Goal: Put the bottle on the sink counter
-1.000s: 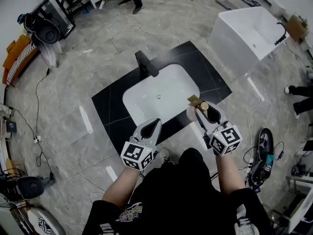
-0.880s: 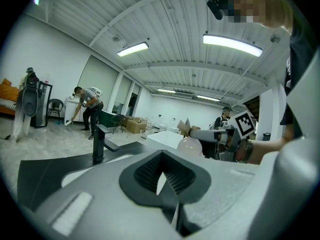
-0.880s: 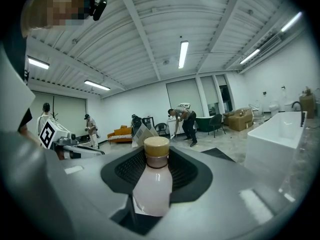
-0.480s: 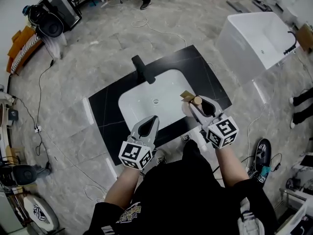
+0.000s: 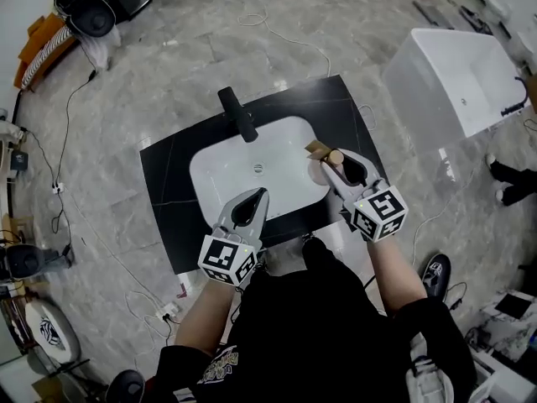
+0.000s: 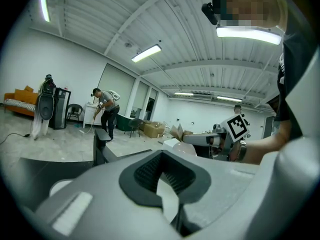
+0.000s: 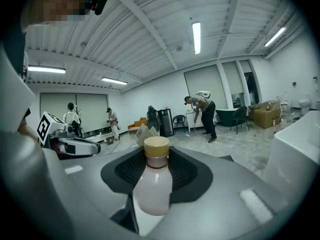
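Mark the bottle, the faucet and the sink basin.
bottle [image 7: 152, 186]: right gripper view, pale body.
faucet [image 5: 237, 113]: head view, black spout.
sink basin [image 5: 222, 179]: head view, bare white floor.

A black faucet [image 5: 237, 114] stands behind the basin [image 5: 220, 168]; the sink counter [image 5: 164, 183] lies open either side.

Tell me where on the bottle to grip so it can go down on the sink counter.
Grip the narrow neck just under the tan cap, coming in from the side, as the right gripper does now. The bottle widens below the neck, so jaws shut there should not slip, and its base is free to meet the black counter.
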`<act>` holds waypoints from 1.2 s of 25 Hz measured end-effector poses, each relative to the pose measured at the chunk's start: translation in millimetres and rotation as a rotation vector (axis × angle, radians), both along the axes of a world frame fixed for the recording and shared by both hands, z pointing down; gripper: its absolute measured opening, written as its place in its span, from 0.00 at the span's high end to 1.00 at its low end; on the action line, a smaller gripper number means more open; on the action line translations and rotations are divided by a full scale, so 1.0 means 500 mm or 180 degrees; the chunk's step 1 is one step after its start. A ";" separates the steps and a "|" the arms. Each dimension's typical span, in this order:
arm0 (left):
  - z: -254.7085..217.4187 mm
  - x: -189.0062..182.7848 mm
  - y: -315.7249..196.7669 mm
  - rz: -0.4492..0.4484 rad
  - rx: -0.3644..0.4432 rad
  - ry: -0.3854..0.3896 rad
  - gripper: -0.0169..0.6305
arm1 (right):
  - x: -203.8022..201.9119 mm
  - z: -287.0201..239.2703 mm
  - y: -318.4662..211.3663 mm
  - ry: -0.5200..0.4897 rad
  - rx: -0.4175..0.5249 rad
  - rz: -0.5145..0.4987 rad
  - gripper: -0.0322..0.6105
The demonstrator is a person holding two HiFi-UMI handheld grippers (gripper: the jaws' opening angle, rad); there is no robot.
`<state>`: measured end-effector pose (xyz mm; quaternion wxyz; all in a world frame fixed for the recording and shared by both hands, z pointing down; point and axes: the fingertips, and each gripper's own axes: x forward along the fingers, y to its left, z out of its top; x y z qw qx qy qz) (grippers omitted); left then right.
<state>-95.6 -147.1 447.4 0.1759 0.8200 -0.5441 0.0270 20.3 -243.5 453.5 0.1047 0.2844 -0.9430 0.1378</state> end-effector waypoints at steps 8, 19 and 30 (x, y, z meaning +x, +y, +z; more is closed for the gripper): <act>0.018 0.020 -0.069 -0.0273 0.0001 0.0044 0.97 | 0.002 0.031 -0.107 0.0016 0.0052 -0.0206 0.69; 0.043 0.052 -0.140 -0.0471 -0.0024 0.0080 0.97 | 0.000 0.073 -0.229 0.0019 0.0113 -0.0366 0.69; 0.096 0.067 -0.175 -0.0428 -0.0166 0.0056 0.97 | -0.006 0.153 -0.316 0.0125 0.0146 -0.0295 0.69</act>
